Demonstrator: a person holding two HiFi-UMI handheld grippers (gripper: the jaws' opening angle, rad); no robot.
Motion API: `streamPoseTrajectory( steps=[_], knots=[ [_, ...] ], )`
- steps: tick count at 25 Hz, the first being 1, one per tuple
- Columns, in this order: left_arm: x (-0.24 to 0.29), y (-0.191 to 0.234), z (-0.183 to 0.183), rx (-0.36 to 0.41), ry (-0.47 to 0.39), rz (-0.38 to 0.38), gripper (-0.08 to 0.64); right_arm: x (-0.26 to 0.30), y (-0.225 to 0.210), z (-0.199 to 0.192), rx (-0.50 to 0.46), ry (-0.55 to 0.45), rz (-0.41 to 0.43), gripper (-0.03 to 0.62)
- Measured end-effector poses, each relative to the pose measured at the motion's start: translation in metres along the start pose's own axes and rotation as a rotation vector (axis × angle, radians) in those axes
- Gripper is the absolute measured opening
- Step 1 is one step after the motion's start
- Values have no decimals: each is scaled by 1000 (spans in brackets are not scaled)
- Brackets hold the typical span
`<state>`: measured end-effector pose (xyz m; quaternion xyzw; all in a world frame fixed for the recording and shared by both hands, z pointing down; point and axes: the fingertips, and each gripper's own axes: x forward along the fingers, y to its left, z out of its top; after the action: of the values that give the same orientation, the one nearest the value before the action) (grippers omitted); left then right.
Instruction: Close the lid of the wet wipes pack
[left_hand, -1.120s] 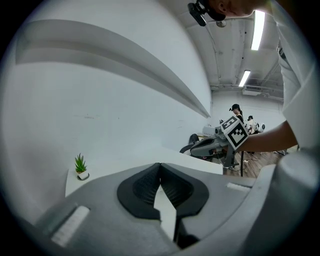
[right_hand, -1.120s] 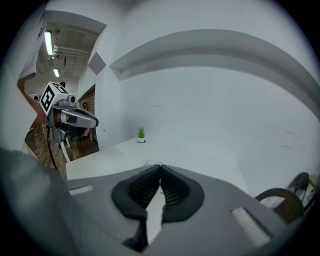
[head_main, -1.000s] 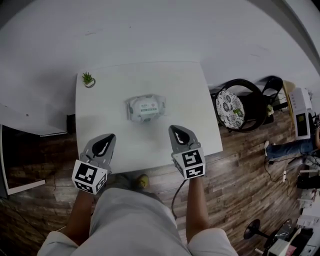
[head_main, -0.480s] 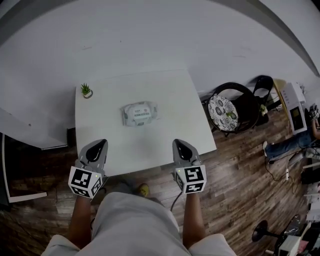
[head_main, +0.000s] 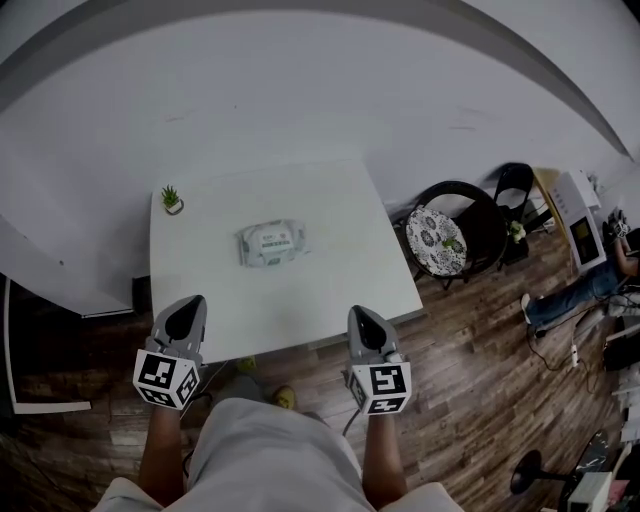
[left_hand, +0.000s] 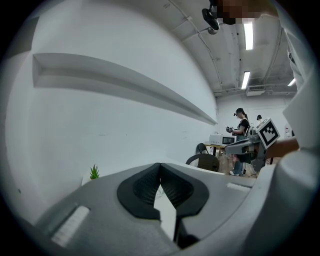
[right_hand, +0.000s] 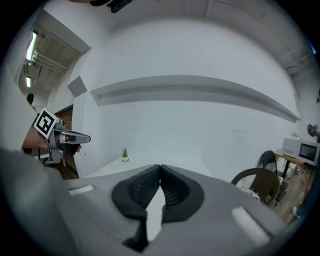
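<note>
Over the last second both hand-held grippers have drawn back toward the person, and the pack now lies farther from them than it did.

The left hand-held gripper (head_main: 188, 308) sits at the near edge of the table (head_main: 330, 280). Its own view shows the jaws closed tip to tip, with nothing between them. The right hand-held gripper (head_main: 362, 315) is level with it at the same edge, jaws likewise pressed together and empty.

Further in, well apart from both, the pack (head_main: 252, 246) lies flat near the middle of the table. Its lid (head_main: 272, 240) looks to be lying down against the top, though it is too small here to tell whether it is latched. No wipes show, so what the pack holds cannot be read.

At the far left corner a small pot (head_main: 174, 207) holds a green plant (head_main: 171, 194). A chair (head_main: 447, 236) stands off the table's right side, and the wall (head_main: 300, 90) rises behind.

The risk, as I judge it, lies in the lid not being fully seated. A press from one closed gripper would meet a soft, unbraced pack, which could slide on the smooth top or dent without the lid snapping home. An off-centre push could tilt the lid and leave it unlatched.
</note>
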<state>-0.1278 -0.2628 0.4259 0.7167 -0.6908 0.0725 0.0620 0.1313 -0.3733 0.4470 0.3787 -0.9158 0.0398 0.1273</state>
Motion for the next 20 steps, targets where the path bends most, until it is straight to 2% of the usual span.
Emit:
streamPoseTrajectory(
  steps=[11, 20],
  knots=[
    [-3, -10, 17, 25, -68, 6, 6, -17, -24, -1, 42, -39, -37, 5],
    [5, -16, 24, 29, -83, -3, 6, -19, -37, 6, 53, -65, -61, 3]
  ],
)
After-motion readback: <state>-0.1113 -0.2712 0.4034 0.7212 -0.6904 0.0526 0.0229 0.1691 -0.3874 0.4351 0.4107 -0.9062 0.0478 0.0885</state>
